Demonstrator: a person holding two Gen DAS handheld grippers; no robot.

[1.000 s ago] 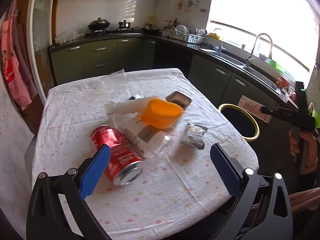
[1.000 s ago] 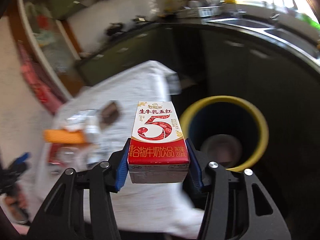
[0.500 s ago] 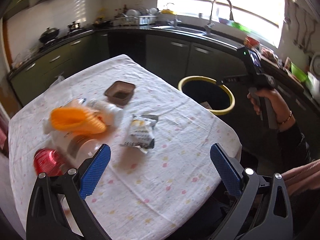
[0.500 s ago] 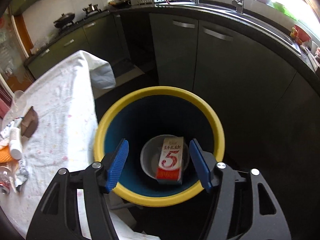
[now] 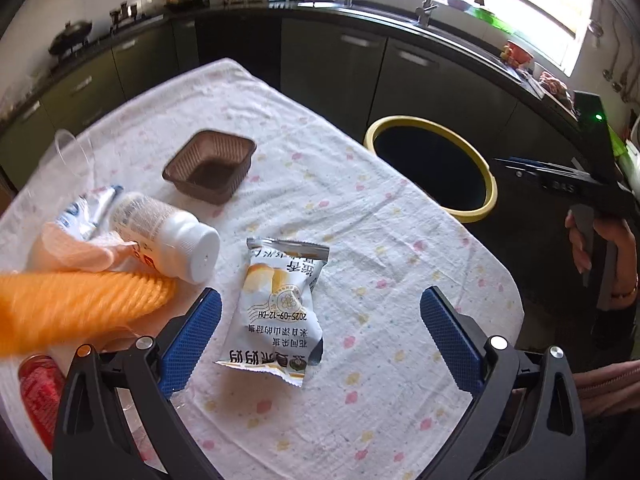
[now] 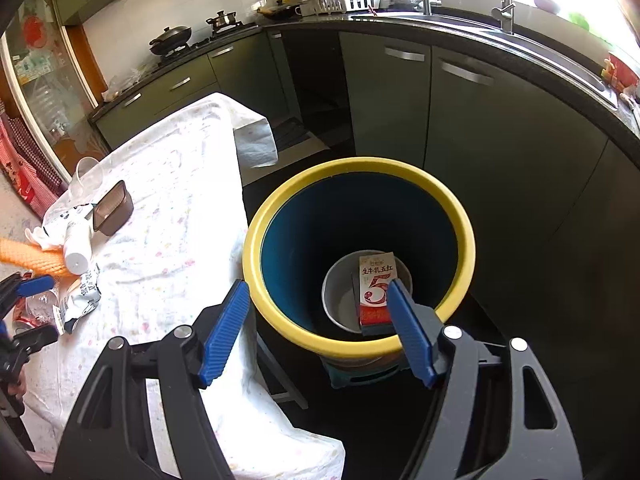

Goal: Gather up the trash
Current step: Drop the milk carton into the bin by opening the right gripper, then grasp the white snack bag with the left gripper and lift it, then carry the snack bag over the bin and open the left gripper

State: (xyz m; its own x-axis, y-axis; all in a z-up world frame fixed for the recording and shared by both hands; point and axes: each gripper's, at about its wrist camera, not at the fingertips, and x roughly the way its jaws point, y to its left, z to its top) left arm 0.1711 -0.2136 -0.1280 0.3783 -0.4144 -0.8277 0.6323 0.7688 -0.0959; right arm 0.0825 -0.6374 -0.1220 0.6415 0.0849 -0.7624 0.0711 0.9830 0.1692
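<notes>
My left gripper (image 5: 318, 334) hangs open over the table, and a white snack wrapper (image 5: 280, 306) lies flat between its blue fingers without touching them. To its left lie a white bottle (image 5: 166, 236), an orange ribbed cup (image 5: 80, 306) and a red can (image 5: 38, 392). A brown tray (image 5: 210, 166) sits further back. My right gripper (image 6: 316, 332) hovers above the yellow-rimmed bin (image 6: 360, 344); its jaws are opening and hold nothing. A red-and-white milk carton (image 6: 374, 286) lies at the bottom of the bin. The bin (image 5: 484, 204) stands beside the table's right edge.
The table wears a white flowered cloth (image 5: 360, 264). Dark green cabinets (image 6: 480, 128) and a counter with a sink curve behind the bin. A clear cup (image 6: 86, 178) stands at the table's far left. A hand (image 5: 600, 248) holds the right gripper's grip.
The right gripper swung over the bin and opened; the milk carton dropped in. The left gripper moved right and down, from over the red can to over the snack wrapper.
</notes>
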